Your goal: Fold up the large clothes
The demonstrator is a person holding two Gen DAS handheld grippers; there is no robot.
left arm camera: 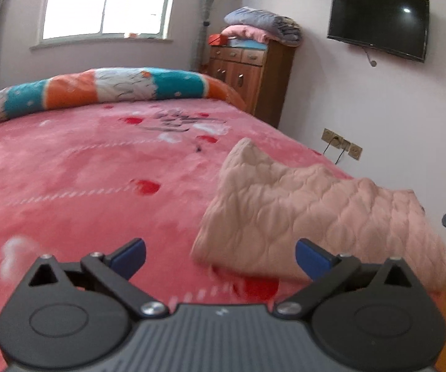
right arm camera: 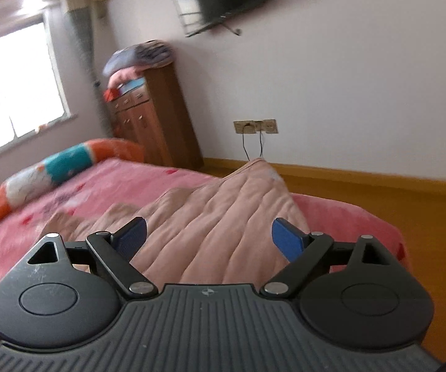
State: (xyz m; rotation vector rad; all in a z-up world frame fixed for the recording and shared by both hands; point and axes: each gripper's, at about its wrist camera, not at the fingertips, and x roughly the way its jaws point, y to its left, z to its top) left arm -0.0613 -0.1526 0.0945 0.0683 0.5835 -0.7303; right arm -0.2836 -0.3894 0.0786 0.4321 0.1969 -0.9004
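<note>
- The bed point(left arm camera: 83, 170), under a pink-red blanket, fills the scene.
- A quilted pink garment point(left arm camera: 300, 214) lies folded on its near right part, one corner standing up.
- The left gripper point(left arm camera: 220, 255), jaws wide apart and empty, hovers just left of the garment.
- The right gripper point(right arm camera: 209, 237), equally spread, hovers over the garment's near edge.

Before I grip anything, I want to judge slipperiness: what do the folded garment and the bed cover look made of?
The folded pink quilted garment looks like padded fabric with a soft matte face; stitched wavy lines puff it up. The pink bed cover looks like plush fleece, going by its fuzzy, printed nap. Neither looks slick, though blur leaves the fibres uncertain.
</note>
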